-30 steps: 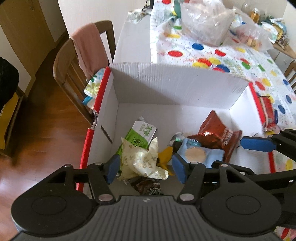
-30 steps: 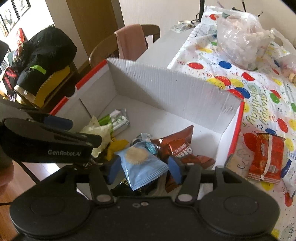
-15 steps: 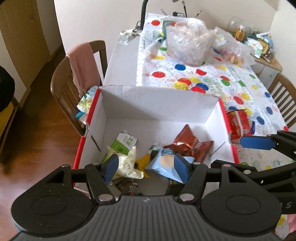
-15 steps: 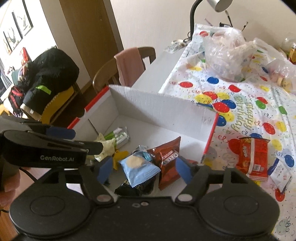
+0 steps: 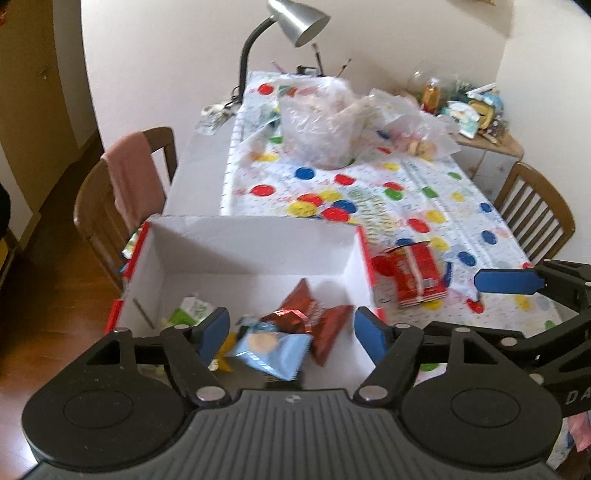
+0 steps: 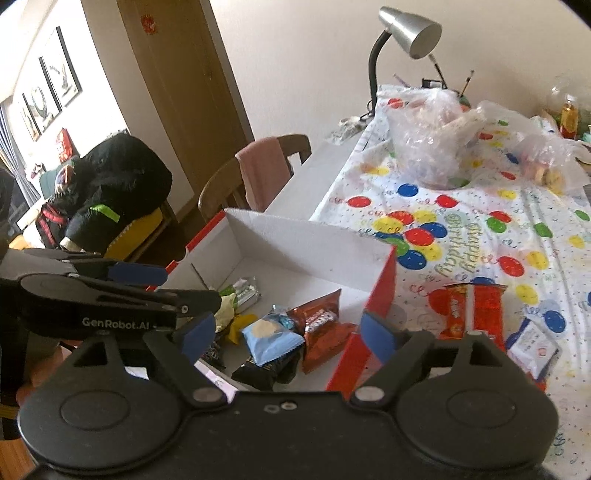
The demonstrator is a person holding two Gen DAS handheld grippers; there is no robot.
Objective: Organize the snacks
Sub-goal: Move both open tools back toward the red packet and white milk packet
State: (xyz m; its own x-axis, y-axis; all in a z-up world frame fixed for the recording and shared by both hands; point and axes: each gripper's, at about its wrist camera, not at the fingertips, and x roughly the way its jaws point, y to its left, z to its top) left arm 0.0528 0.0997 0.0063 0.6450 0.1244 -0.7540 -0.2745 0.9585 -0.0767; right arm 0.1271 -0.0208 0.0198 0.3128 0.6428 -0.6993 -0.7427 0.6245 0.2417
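Note:
A white cardboard box with red edges (image 5: 255, 240) (image 6: 306, 243) stands at the table's near end. It holds several snacks: a light blue packet (image 5: 271, 347) (image 6: 271, 339), dark red packets (image 5: 314, 317) (image 6: 317, 325), a green-and-white packet (image 5: 190, 310) (image 6: 243, 293) and a dark packet (image 6: 266, 373). A red snack pack (image 5: 417, 269) (image 6: 472, 310) lies on the tablecloth right of the box, with a small white packet (image 6: 532, 343) beside it. My left gripper (image 5: 291, 332) and right gripper (image 6: 286, 334) are both open and empty, above the box's near side.
The dotted tablecloth (image 5: 406, 199) carries clear plastic bags of food (image 5: 321, 118) (image 6: 432, 144) and a silver desk lamp (image 5: 291, 22) at the far end. A wooden chair with a pink cloth (image 5: 125, 184) stands left, another chair (image 5: 535, 210) right. A black bag (image 6: 118, 184) sits on a chair.
Both grippers have risen and pulled back from the box, and both have opened wider. The light blue packet now lies loose in the box.

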